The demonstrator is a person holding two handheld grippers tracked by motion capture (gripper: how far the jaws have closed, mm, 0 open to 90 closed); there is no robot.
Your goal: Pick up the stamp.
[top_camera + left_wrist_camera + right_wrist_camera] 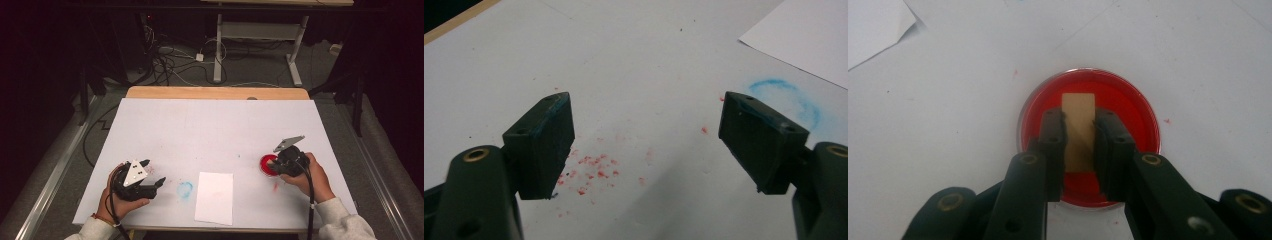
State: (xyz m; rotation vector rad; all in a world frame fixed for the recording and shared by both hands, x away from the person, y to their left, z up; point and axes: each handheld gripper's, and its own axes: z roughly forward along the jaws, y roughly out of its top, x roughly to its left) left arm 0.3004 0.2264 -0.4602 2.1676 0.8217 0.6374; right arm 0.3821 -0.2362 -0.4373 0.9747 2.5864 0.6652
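Right gripper [1080,135] clamped on tan block [1079,131] over red dish [1138,117]; left gripper [646,135], jaws apart, left of white paper sheet [214,197].

No readable text, label, brand, number or sign anywhere on the table, the paper sheet or either gripper.

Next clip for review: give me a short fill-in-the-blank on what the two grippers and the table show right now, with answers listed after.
1. The right gripper is shut on a tan block held over a round dish of ____ paint.
2. The left gripper has its jaws ____, with nothing between them.
3. The ring stain left of the white paper sheet is ____.

Missing words: red; open; blue
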